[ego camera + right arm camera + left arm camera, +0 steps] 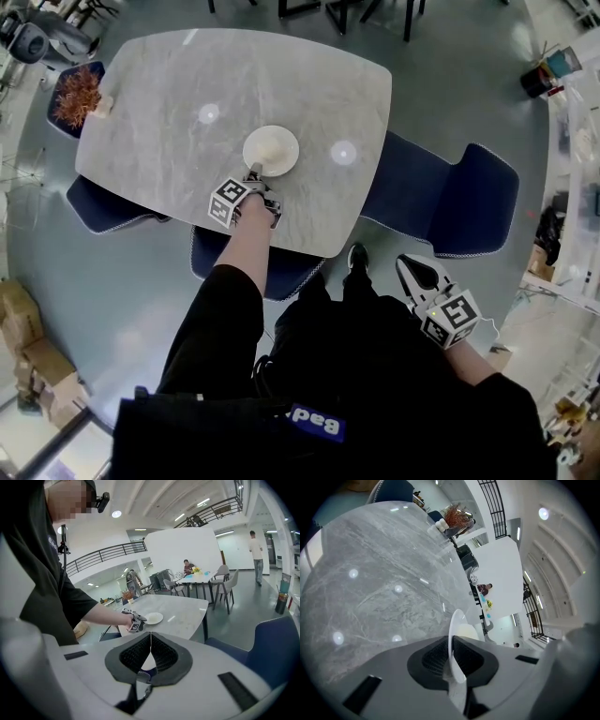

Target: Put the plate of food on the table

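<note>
A white plate [271,149] with a pale mound of food lies flat at the middle of the grey marble table [169,84]. My left gripper [253,173] is shut on its near rim. In the left gripper view the plate [457,634] shows edge-on, its rim pinched between the dark pads [433,660]. From these frames I cannot tell whether the plate rests on the tabletop or is held just above it. My right gripper [405,264] hangs by my right leg, away from the table, shut with nothing in it. Its own view shows the plate [153,618] and the left gripper [133,621] far off.
Blue chairs stand at the table's right [450,202] and near-left [103,202] sides. A reddish dried plant [77,94] sits at the far left corner. Cardboard boxes [28,356] lie on the floor to the left. People sit at a distant table [190,569].
</note>
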Available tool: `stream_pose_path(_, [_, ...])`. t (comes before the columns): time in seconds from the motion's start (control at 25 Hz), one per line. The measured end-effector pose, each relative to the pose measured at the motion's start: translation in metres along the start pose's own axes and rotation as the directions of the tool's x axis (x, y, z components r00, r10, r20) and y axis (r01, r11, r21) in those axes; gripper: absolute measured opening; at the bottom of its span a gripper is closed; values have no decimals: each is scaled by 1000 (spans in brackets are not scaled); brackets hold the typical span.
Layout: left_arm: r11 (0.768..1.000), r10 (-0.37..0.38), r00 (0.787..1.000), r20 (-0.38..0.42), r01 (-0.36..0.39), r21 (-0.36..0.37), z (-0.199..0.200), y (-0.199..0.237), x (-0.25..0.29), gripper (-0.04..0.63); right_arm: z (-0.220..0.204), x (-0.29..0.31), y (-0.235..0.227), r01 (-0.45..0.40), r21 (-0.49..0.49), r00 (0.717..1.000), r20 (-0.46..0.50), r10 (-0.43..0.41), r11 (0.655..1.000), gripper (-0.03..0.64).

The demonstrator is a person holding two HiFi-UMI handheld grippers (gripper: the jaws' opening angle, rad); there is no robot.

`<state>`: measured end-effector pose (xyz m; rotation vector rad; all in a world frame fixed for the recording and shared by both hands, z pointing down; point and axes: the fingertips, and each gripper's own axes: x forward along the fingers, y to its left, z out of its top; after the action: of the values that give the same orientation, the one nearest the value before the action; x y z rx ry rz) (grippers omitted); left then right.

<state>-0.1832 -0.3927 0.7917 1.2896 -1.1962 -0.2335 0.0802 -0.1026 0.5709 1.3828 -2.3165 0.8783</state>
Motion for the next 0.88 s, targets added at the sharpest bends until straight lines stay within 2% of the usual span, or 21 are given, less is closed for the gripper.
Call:
stream_pose_path(0.12, [999,35,999,-24,-35,39,-1,4,2,23,0,1,-1,-3,-10,1000,-4,3,1000,12])
stream_pose_path(0.28, [988,89,994,-55,-82,128,-4,5,6,43,0,1,-8,22,-22,1000,-12,-22,1000,12])
stream_pose_path(0.52, [945,172,983,-59,-148,291,-6,6,3,64,-1,-5,-18,64,-28,998,-7,-64,998,12])
stream_pose_path(0.72, [912,265,957,-116,-210,352,-8,11,-1,66,2,-7,-22,79,-41,997,-7,-79,996,12])
stream_pose_path(0.88, [908,286,949,-133,-223,356,-10,15,-9,66,6,-8,-21,59,-48,998,2,-59,997,12])
